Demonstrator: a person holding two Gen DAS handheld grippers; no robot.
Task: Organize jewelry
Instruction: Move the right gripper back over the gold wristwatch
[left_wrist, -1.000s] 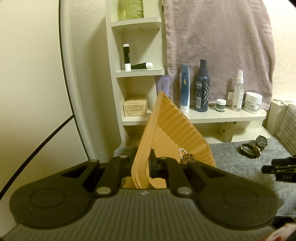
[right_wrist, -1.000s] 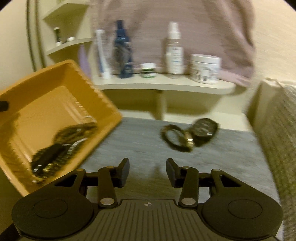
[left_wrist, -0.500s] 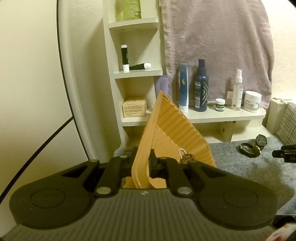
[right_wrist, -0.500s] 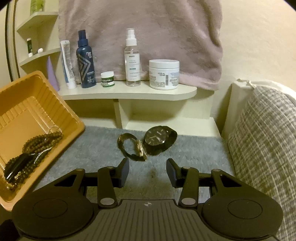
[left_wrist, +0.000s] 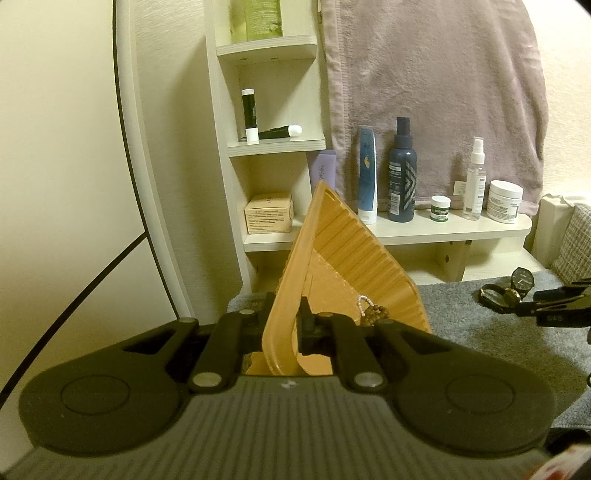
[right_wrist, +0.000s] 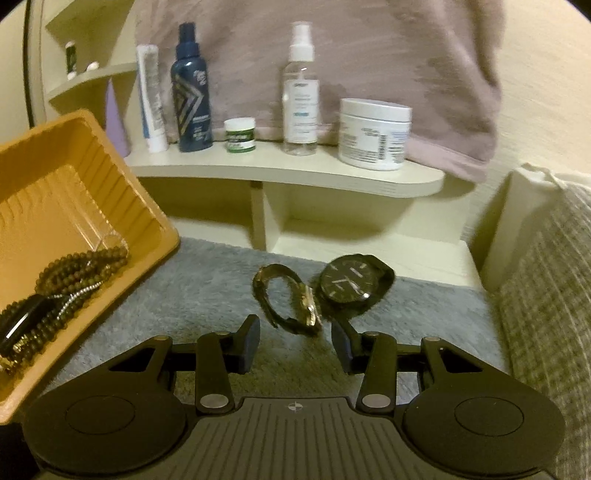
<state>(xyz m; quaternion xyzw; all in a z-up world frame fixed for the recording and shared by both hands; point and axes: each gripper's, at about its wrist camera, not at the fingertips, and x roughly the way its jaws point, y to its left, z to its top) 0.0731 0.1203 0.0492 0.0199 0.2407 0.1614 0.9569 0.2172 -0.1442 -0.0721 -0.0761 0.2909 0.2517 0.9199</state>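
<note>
My left gripper (left_wrist: 286, 317) is shut on the near wall of an orange ribbed tray (left_wrist: 351, 266) and holds it tilted up on edge. Brown bead bracelets (right_wrist: 81, 269) and a black band (right_wrist: 22, 321) lie in the tray (right_wrist: 74, 192). On the grey mat (right_wrist: 192, 280), a gold watch (right_wrist: 291, 302) lies just ahead of my right gripper (right_wrist: 293, 341). That gripper is open with nothing between its fingers. A black watch (right_wrist: 351, 284) touches the gold one on its right. In the left wrist view the right gripper (left_wrist: 554, 299) sits close to both watches (left_wrist: 506, 291).
A cream shelf (right_wrist: 288, 173) behind the mat carries a tube, a blue spray bottle (right_wrist: 192, 92), a small green jar, a clear spray bottle and a white jar (right_wrist: 373, 133). A mauve towel (left_wrist: 436, 92) hangs above. A checked cushion (right_wrist: 546, 295) borders the mat's right side.
My right gripper has moved forward towards the two watches, which now lie just past its fingertips. The left gripper and the tilted tray have not moved.
</note>
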